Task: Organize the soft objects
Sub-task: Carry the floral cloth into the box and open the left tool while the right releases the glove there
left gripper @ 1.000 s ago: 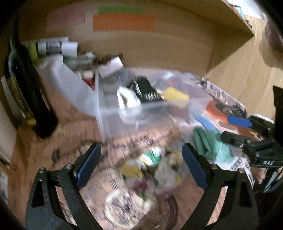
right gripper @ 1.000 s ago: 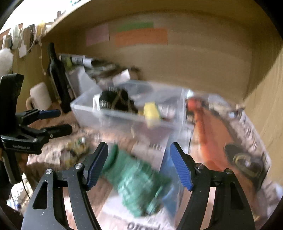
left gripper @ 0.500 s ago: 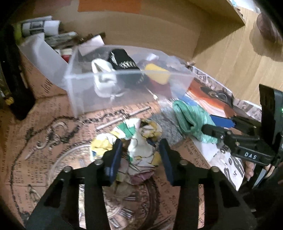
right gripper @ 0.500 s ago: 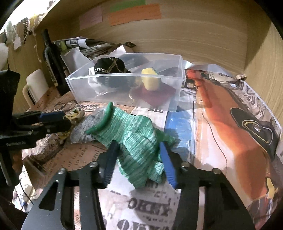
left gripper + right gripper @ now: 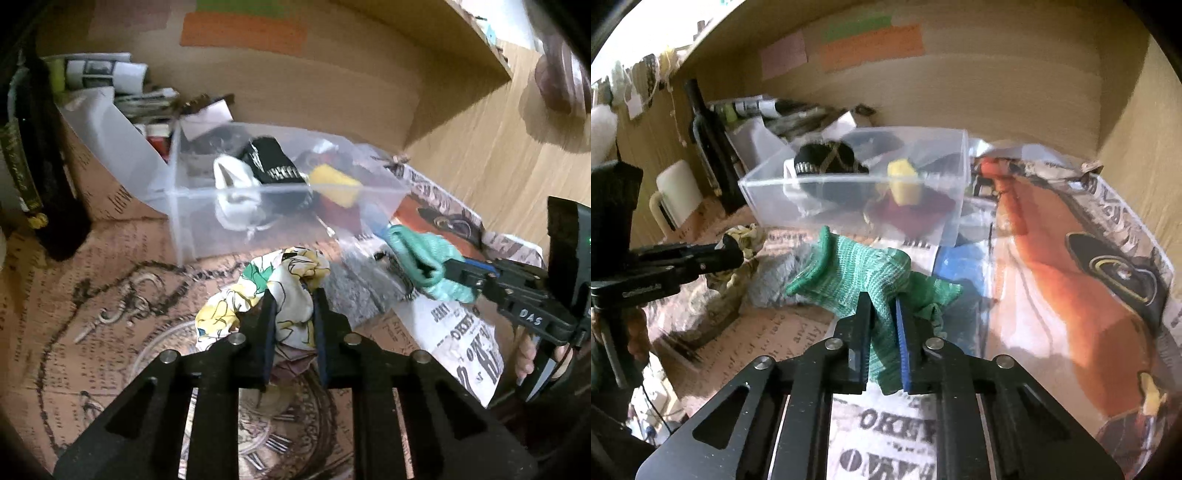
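My left gripper [image 5: 291,299] is shut on a floral cloth [image 5: 258,284] of white, yellow and green, bunched on the printed table cover. My right gripper [image 5: 883,302] is shut on a green knitted glove [image 5: 857,269], which also shows in the left wrist view [image 5: 424,254]. A clear plastic bin [image 5: 192,225] stands behind both, also seen in the right wrist view [image 5: 849,192]. It holds a black cap [image 5: 827,158], a white item [image 5: 236,188], a yellow block [image 5: 905,181] and a dark red cloth [image 5: 916,218]. A grey cloth [image 5: 362,284] lies between the two held items.
A dark bottle [image 5: 40,177] stands at the left, and a white mug [image 5: 676,192] beside it. Rolled papers and clutter [image 5: 110,74] fill the back corner. Wooden walls [image 5: 997,92] close the back and right. An orange printed sheet [image 5: 1052,277] covers the right side.
Both grippers came down and closed: the left on the floral cloth, the right on the green glove. One second ago both were open above them.
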`<state>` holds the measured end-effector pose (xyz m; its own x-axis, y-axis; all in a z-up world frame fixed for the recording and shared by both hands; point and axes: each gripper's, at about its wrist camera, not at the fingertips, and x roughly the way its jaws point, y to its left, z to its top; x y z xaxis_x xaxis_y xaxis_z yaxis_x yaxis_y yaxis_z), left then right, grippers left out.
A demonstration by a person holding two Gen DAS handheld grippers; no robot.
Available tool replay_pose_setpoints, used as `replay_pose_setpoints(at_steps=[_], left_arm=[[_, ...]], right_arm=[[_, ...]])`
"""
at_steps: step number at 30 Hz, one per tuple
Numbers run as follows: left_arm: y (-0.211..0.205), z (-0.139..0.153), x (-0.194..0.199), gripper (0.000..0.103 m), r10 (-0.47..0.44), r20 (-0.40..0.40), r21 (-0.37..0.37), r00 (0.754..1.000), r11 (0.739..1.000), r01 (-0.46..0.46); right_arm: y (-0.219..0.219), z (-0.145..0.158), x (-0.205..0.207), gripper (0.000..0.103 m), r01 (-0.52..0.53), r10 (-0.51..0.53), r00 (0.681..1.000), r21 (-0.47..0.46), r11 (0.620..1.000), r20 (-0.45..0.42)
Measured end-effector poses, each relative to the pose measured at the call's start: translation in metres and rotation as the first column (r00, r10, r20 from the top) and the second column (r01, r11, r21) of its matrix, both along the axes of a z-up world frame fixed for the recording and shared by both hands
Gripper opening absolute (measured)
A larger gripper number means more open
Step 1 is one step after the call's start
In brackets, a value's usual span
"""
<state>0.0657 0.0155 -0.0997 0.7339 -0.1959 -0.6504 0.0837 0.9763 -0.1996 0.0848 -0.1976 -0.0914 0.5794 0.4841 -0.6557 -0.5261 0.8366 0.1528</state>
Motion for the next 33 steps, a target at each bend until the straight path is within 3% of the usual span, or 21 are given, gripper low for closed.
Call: replay_pose_setpoints(at_steps=[11, 17, 23, 33], left_arm=[[0.011, 0.056, 0.005, 0.018, 0.045, 0.170, 0.014, 0.984, 0.999, -0.048], [0.012, 0.075, 0.024, 0.018, 0.061, 0.224, 0.031, 0.973, 0.997, -0.069], [0.019, 0.075, 0.055, 0.018, 0.097, 0.216, 0.045, 0.972, 0.993, -0.110], [0.024, 0.043, 0.104, 0.018, 0.111, 0.109, 0.048, 0.988, 0.992, -0.117]], right_arm=[[-0.006, 0.053, 0.006, 0.011, 0.025, -0.034, 0.987, 0.059, 0.998, 0.158], [0.007, 0.072, 0.023, 0.011, 0.006, -0.027, 0.976, 0.094, 0.996, 0.218], [0.030, 0.077, 0.047, 0.011, -0.028, 0.003, 0.974, 0.107, 0.994, 0.225], [0.069, 0.046, 0.091, 0.011, -0.062, 0.056, 0.992, 0.052, 0.997, 0.114]])
